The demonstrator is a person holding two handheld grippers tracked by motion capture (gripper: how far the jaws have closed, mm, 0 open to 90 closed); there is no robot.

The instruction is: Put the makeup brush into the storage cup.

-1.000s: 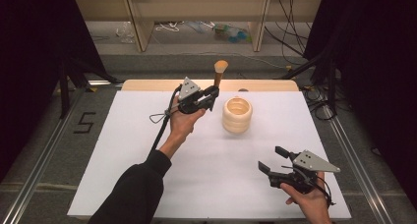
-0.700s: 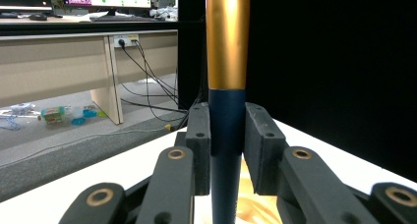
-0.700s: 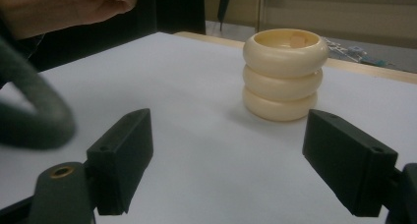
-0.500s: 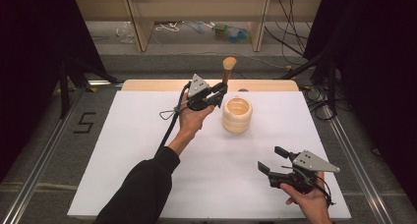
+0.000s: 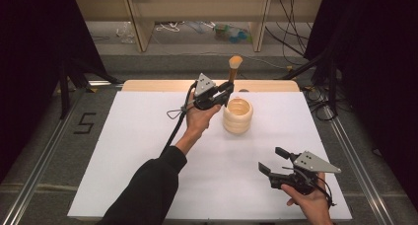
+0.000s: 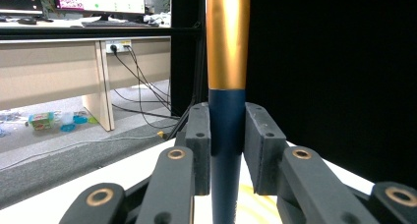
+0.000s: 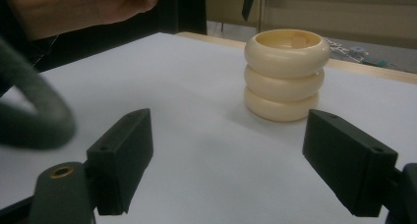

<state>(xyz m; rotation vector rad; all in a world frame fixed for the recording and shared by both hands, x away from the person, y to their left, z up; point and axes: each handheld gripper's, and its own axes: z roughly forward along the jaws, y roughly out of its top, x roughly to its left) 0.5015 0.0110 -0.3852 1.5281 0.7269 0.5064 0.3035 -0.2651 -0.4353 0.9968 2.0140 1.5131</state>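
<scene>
A brush (image 5: 235, 67) with a dark blue handle, gold ferrule and tan bristle head stands upright in my left gripper (image 5: 227, 89), which is shut on the handle. In the left gripper view the handle (image 6: 226, 150) is pinched between both pads, with the ferrule rising above them. A cream ribbed cup (image 5: 237, 115) of three stacked rings stands just right of and below that gripper. My right gripper (image 5: 271, 160) is open and holds nothing near the table's front right. In the right gripper view the cup (image 7: 286, 74) stands ahead between the spread jaws (image 7: 226, 150).
A white sheet (image 5: 138, 151) covers the table, and a wooden strip (image 5: 148, 85) shows at the far edge. Beyond it are shelf legs, cables and small items on the floor (image 5: 226, 32). The left gripper's cable (image 5: 175, 131) trails along the forearm. Black curtains flank both sides.
My left gripper has carried the brush to the right, closer to the cup, keeping it upright. The right gripper has stayed put and open.
</scene>
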